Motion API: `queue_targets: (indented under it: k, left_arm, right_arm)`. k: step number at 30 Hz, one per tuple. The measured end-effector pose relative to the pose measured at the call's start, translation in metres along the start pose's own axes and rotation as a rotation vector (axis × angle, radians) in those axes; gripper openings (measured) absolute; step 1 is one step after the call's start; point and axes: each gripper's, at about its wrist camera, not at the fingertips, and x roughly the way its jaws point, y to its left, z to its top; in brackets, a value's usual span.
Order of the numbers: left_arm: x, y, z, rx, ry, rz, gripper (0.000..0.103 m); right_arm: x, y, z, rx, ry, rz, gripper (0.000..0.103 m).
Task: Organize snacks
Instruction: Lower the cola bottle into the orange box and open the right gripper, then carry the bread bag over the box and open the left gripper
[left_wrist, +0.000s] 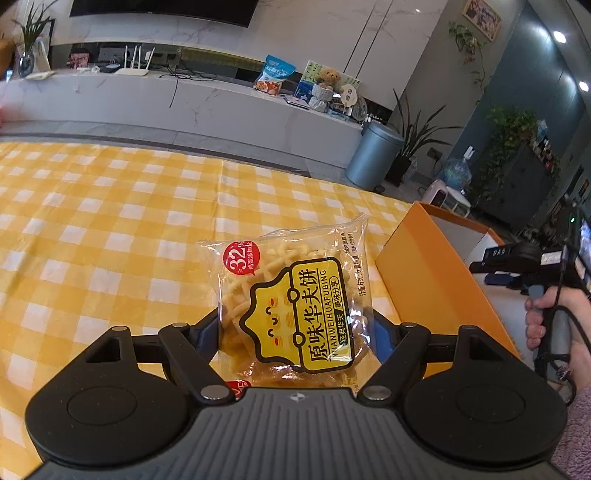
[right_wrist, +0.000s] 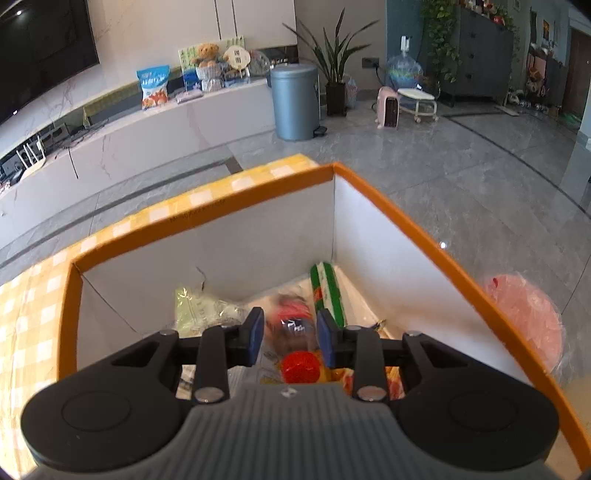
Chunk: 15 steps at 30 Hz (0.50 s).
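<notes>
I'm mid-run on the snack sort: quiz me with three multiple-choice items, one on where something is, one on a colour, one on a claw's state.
1. Where is the right claw?
A. Over the open box
B. Over bare tablecloth
C. Above the floor

2. What colour is the box rim?
A. Blue
B. Orange
C. Green

3. What is the left claw doing?
A. Open and empty
B. Shut on the waffle packet
C. Shut on a bottle

Answers:
1 A: the right wrist view looks down into the box at snacks between the blue pads.
2 B: the rim is orange, the inner walls white.
3 B: the waffle packet sits clamped between both pads above the checked tablecloth.
</notes>
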Motion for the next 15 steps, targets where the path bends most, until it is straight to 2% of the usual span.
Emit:
queue_targets:
  k: [1,2,4,5,6,8,11,15]
  left_arm:
    - [0.0,-0.006,0.0,0.014,0.003,0.011,0.089]
    - [-0.001,-0.012,0.001,0.026,0.009,0.018,0.089]
    - [-0.002,-0.025,0.002,0.053,0.014,0.022,0.089]
    - [-0.003,-0.033,0.003,0.069,0.012,0.022,0.089]
    - [-0.005,-0.04,0.004,0.084,0.007,0.021,0.089]
    - [-0.005,-0.054,0.006,0.112,0.006,0.017,0.089]
    - [-0.003,-0.078,0.01,0.156,0.004,0.002,0.089]
    - [0.002,-0.111,0.016,0.225,-0.014,-0.021,0.089]
  right_arm:
    - [-0.002,-0.001,0.0,0.002,-0.005,-0.004,0.037]
    - [-0.005,-0.001,0.0,0.001,-0.013,-0.009,0.045]
    - [-0.014,-0.001,0.0,-0.019,-0.034,-0.021,0.047]
    - [-0.02,-0.002,0.0,-0.032,-0.051,-0.029,0.052]
    - [-0.028,-0.002,0.001,-0.044,-0.074,-0.037,0.062]
    - [-0.045,-0.005,0.004,-0.057,-0.126,-0.036,0.071]
    - [-0.069,-0.016,0.004,-0.04,-0.171,-0.005,0.077]
    - [-0.093,-0.036,-0.01,-0.015,-0.177,0.026,0.078]
